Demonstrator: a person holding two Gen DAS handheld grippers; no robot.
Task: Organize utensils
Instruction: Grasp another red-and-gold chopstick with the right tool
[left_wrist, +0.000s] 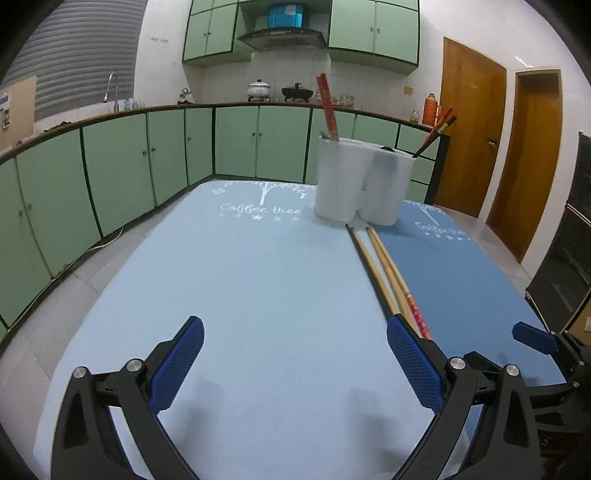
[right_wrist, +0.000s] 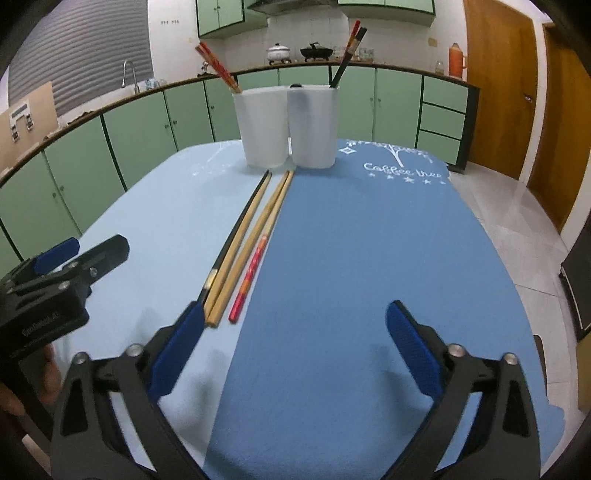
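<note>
Loose chopsticks (right_wrist: 251, 236) lie side by side along the seam of two blue mats: a black one, plain wooden ones and a red-ended one. Behind them stand two white cups. The left cup (right_wrist: 262, 125) holds red chopsticks, the right cup (right_wrist: 312, 125) dark ones. My right gripper (right_wrist: 295, 310) is open and empty, its left fingertip beside the near ends of the loose chopsticks. In the left wrist view the chopsticks (left_wrist: 384, 269) run past the right finger of my open, empty left gripper (left_wrist: 295, 325). The cups (left_wrist: 340, 177) stand beyond.
The table carries a light blue mat (left_wrist: 240, 277) on the left and a darker blue mat (right_wrist: 369, 258) on the right. Green kitchen cabinets (left_wrist: 110, 166) and a counter ring the back. Wooden doors (left_wrist: 472, 122) are at the right. A tiled floor surrounds the table.
</note>
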